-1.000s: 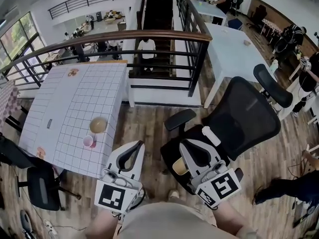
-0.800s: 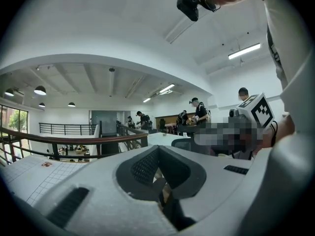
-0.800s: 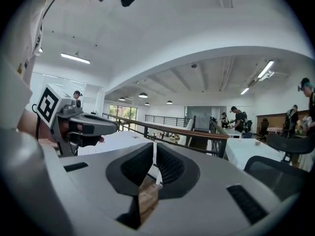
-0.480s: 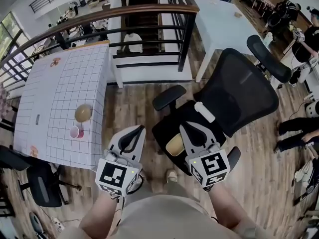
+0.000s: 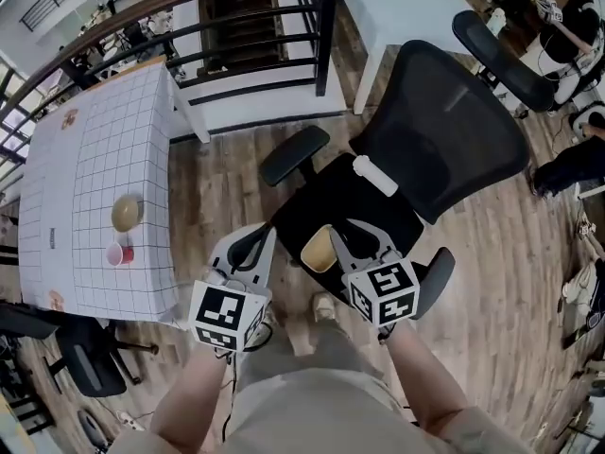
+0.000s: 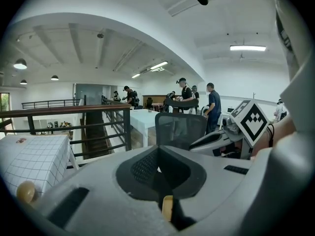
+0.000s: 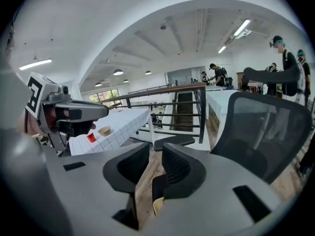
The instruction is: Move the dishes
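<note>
Head view, rounded tan dish (image 5: pixel 317 249) on black mesh-backed chair (image 5: pixel 444 149), grid-checked tablecloth (image 5: pixel 85 187)

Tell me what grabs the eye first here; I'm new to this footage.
A big black mesh office chair fills the middle of the head view, with a tan bowl at the front of its seat. To its left stands a white gridded table carrying a second tan bowl and, just in front of that, a small red cup.
</note>
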A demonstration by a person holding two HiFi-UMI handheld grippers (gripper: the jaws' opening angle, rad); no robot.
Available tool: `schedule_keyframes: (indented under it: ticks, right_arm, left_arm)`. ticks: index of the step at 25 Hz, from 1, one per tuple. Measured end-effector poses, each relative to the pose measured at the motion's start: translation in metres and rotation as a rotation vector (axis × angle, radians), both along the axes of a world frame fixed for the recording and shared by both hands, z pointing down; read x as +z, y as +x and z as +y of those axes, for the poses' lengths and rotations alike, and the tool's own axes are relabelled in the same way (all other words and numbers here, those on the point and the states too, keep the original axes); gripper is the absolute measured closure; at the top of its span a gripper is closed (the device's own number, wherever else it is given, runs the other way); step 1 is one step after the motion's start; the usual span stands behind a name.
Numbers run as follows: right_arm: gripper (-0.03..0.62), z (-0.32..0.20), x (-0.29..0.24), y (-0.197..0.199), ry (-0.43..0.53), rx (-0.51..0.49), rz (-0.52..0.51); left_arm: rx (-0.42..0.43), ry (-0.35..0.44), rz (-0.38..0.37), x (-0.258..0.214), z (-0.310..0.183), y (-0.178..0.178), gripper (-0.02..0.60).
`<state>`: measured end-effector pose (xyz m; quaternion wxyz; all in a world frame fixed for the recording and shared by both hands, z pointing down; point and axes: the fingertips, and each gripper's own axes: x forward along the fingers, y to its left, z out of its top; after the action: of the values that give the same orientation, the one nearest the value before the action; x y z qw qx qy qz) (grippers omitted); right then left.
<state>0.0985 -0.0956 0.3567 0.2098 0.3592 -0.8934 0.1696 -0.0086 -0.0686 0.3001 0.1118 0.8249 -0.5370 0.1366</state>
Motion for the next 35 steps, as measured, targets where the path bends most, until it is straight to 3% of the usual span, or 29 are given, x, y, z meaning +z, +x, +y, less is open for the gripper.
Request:
schedule_keyframes:
  ticks: [12,25,35]
  right_arm:
    - [0.48,-0.011,0.13,0.02,-0.157,0.012,0.146]
    - [0.453,0.011,0.278,0.039,-0.351,0.055,0.268]
    - [0.431,0.035,0.38,0.052,-0.523,0.153,0.3]
  left_arm:
    - [0.015,-0.201,0.026,0.114,-0.039,0.03,0.569]
    - [0.085,-0.381,0.062,0.234,-0.041,0.054,0.569]
    - [0.134,-0.497,0.062,0.338,-0.024,0.064,0.569]
